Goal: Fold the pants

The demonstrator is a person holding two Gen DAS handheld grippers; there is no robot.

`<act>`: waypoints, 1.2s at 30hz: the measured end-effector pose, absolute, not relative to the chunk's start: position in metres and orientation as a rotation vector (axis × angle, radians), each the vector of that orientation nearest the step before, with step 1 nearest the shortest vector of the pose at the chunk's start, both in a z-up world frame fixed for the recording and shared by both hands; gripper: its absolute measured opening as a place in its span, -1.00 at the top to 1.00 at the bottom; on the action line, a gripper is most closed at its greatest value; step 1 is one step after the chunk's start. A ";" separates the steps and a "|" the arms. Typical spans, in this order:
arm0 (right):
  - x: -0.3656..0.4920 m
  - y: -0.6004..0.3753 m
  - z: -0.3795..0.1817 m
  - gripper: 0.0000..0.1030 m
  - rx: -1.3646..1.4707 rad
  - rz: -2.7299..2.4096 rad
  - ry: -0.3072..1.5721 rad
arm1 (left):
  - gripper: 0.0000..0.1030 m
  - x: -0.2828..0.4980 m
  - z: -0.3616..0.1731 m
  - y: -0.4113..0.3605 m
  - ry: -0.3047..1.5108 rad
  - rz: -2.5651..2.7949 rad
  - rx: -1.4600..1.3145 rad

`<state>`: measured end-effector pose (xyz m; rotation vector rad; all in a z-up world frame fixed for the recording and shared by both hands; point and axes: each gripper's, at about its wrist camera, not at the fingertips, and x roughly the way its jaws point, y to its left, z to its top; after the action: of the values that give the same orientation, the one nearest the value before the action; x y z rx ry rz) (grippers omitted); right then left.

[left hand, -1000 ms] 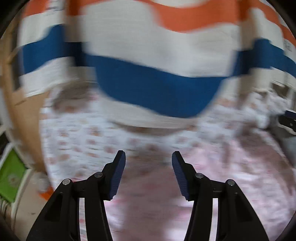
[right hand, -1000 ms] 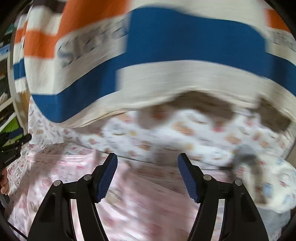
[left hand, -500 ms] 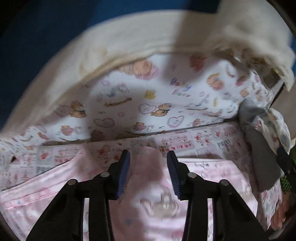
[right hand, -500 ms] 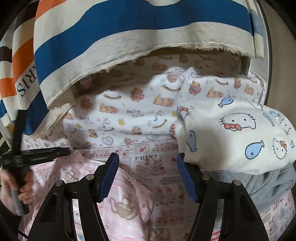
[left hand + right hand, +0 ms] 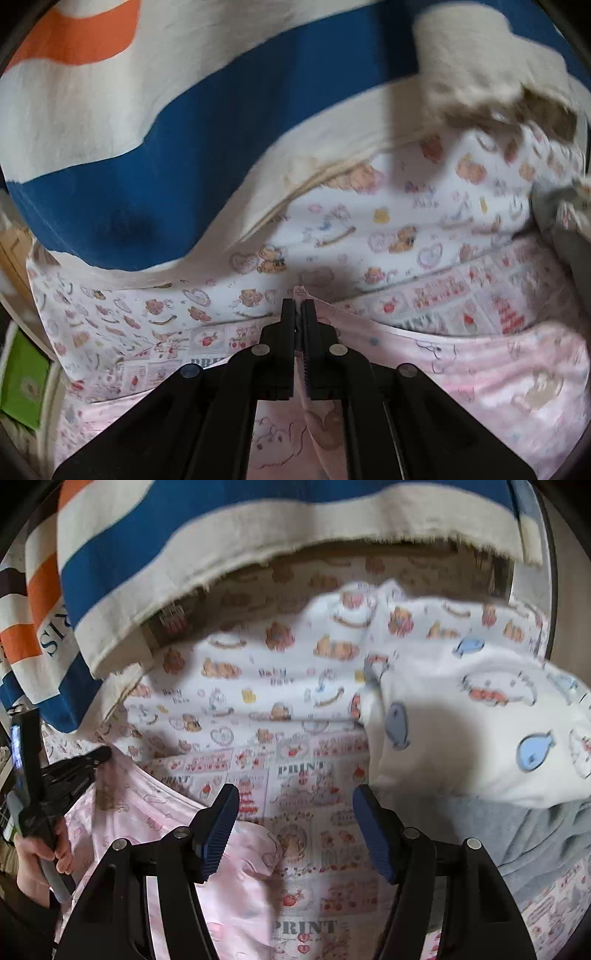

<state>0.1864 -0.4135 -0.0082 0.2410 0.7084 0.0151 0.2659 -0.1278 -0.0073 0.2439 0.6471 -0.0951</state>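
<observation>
Left tongs [image 5: 299, 308] pinch the pink pants [image 5: 480, 373] — right tongs [image 5: 291, 816] gape.

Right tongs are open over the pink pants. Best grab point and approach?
Take the rounded corner of the pink pants near the right tongs, coming from above. That edge lies free on the printed sheet, while the left tongs pinch the far edge.
</observation>
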 end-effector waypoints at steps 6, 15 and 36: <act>0.209 -0.400 -0.043 0.12 0.311 0.106 0.877 | 0.94 0.271 -0.013 -0.128 0.668 -0.089 0.230; 0.212 -0.404 -0.058 0.12 0.430 0.140 0.902 | 0.93 0.279 -0.014 -0.111 0.660 0.078 0.202; 0.220 -0.368 -0.011 0.92 0.161 -0.009 0.746 | 0.94 0.284 0.004 -0.137 0.652 -0.168 0.190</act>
<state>0.2196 -0.3684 -0.0105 0.1607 0.7456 -0.0086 0.2839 -0.1372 0.0042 0.1904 0.6519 -0.1678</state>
